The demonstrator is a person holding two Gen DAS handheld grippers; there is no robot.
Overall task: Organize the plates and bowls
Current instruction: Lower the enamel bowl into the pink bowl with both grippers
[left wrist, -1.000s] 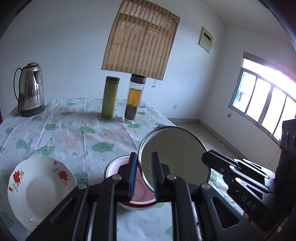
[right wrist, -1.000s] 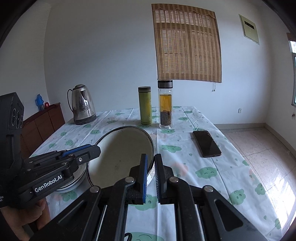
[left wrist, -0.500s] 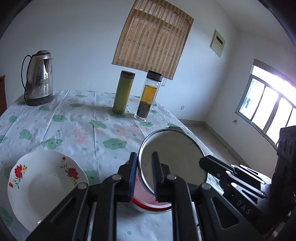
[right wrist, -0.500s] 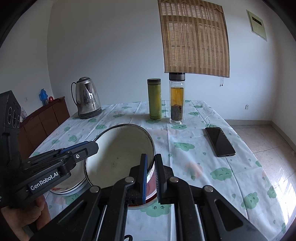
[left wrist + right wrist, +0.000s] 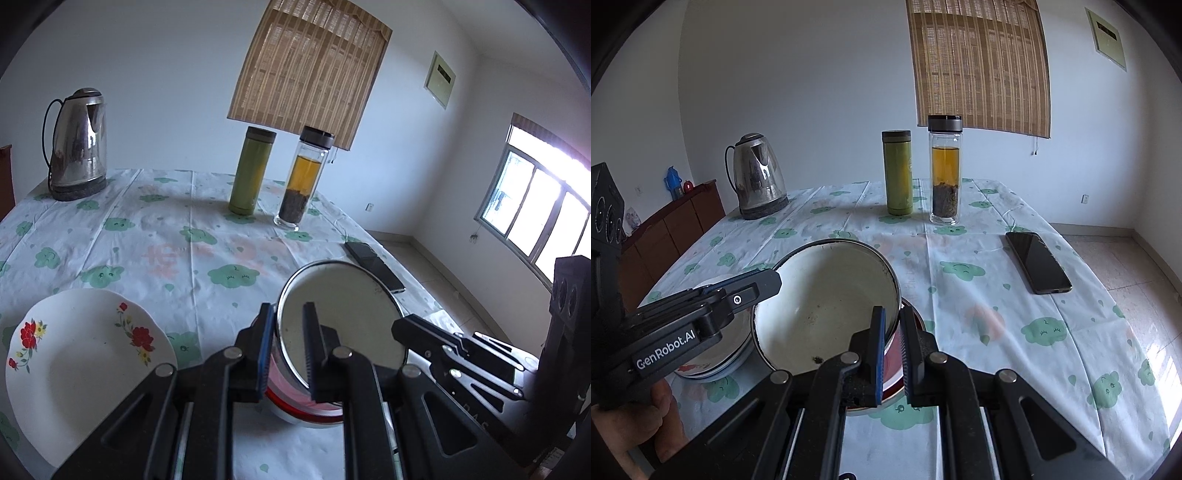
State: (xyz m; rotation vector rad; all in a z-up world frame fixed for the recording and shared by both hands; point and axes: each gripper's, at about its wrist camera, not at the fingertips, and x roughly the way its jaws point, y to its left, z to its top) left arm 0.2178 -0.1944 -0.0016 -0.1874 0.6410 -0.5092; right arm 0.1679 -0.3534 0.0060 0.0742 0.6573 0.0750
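Observation:
Both grippers grip the rim of one white enamel bowl [image 5: 343, 317], also seen in the right wrist view [image 5: 827, 306]. My left gripper [image 5: 288, 343] is shut on its left rim, my right gripper [image 5: 892, 339] on its right rim. The bowl is tilted and sits low into a red-rimmed bowl [image 5: 295, 400] on the table, seen too in the right wrist view [image 5: 916, 321]. A white flowered plate [image 5: 81, 362] lies on the table to the left; in the right wrist view [image 5: 713, 365] it is partly hidden by the left gripper.
A steel kettle [image 5: 79, 147] stands at the back left. A green flask [image 5: 251, 170] and a glass tea bottle [image 5: 304, 181] stand at the back middle. A black phone [image 5: 1038, 262] lies on the right of the tablecloth. A wooden cabinet [image 5: 676, 221] stands beyond the table's left side.
Both grippers have lowered the white enamel bowl closer to the table, down into the red-rimmed bowl. Both stay shut on its rim.

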